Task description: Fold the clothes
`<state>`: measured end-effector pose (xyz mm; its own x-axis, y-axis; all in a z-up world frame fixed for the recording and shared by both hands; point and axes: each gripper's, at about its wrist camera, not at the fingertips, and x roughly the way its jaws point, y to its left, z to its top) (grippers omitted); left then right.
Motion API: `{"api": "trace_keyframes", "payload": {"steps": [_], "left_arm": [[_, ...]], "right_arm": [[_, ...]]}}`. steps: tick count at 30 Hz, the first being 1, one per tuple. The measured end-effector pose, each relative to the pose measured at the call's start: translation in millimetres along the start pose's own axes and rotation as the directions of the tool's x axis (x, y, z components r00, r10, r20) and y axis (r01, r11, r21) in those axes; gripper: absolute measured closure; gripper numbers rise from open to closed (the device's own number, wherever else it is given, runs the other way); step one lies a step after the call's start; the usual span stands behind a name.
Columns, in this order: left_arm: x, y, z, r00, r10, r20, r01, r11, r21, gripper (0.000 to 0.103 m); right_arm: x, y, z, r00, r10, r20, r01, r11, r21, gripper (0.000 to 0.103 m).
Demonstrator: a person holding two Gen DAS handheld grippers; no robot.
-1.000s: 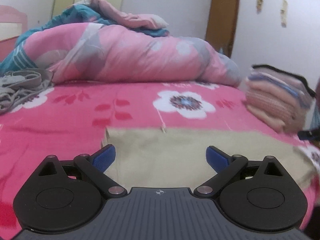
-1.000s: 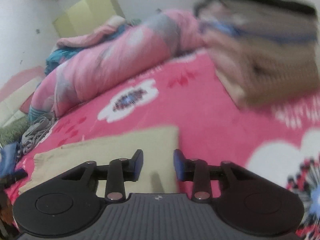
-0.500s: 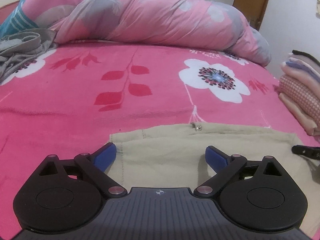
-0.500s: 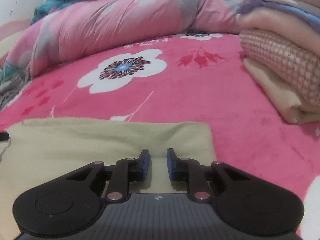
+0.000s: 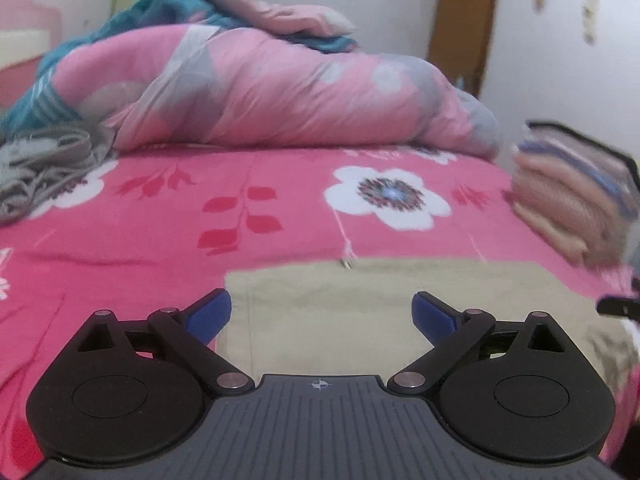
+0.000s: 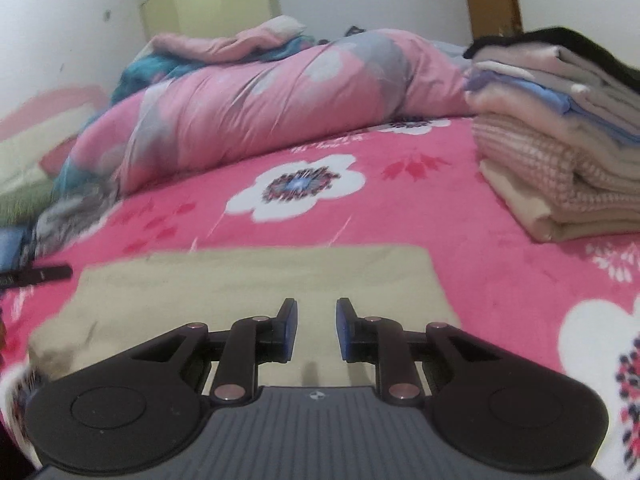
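Left tool point(image 5: 322, 312): I hold it spread wide over the beige garment point(image 5: 360, 300).
Right tool point(image 6: 312, 330): parted, nothing between.
Risk: folded stack point(image 6: 560, 152) near — a wide swing topples it.

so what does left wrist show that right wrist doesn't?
Left wrist only: the small metal button at the beige garment's far edge, wall decorations, and the open left gripper.
Right wrist only: the right gripper, open narrowly, and a green pillow.
Both: the garment, folded stack, pink duvet, grey clothes.
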<state>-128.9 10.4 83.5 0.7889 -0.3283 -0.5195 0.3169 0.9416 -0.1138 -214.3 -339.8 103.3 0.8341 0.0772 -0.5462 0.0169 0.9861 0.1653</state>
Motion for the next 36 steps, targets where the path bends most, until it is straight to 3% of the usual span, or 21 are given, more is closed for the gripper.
{"api": "trace_keyframes", "payload": {"steps": [4, 6, 12, 17, 21, 24, 31, 36], "left_arm": [[7, -8, -26, 0.995, 0.063, -0.084, -0.058, 0.997, 0.06, 0.005], [17, -7, -36, 0.984, 0.127, -0.122, -0.117, 0.99, 0.084, 0.005], [-3, -5, -36, 0.985, 0.166, -0.036, -0.165, 0.986, 0.034, 0.005], [-14, -28, -34, 0.984, 0.169, 0.052, -0.173, 0.981, 0.087, 0.005], [9, -40, -39, 0.977, 0.212, -0.004, -0.211, 0.972, 0.107, 0.005], [17, -40, -44, 0.973, 0.23, -0.033, -0.226, 0.968, 0.106, 0.005], [22, -35, -48, 0.969, 0.246, -0.032, -0.243, 0.967, 0.072, 0.004], [21, -31, -49, 0.969, 0.245, -0.043, -0.243, 0.969, 0.041, 0.004]], "right_arm": [[14, 2, -27, 0.997, -0.051, -0.05, 0.051, 0.999, 0.0, 0.081], [23, 1, -37, 0.995, -0.085, -0.059, 0.085, 0.996, -0.01, 0.081], [-7, 20, -36, 0.989, -0.085, 0.124, 0.082, 0.996, 0.029, 0.081], [-7, 36, -51, 0.969, -0.044, 0.243, 0.05, 0.999, -0.019, 0.081], [21, 38, -65, 0.982, -0.052, 0.184, 0.058, 0.998, -0.031, 0.081], [25, 36, -79, 0.978, -0.048, 0.204, 0.056, 0.998, -0.032, 0.081], [20, 37, -72, 0.982, -0.044, 0.185, 0.051, 0.998, -0.035, 0.08], [-3, 45, -66, 0.972, -0.038, 0.233, 0.053, 0.997, -0.062, 0.08]]}}
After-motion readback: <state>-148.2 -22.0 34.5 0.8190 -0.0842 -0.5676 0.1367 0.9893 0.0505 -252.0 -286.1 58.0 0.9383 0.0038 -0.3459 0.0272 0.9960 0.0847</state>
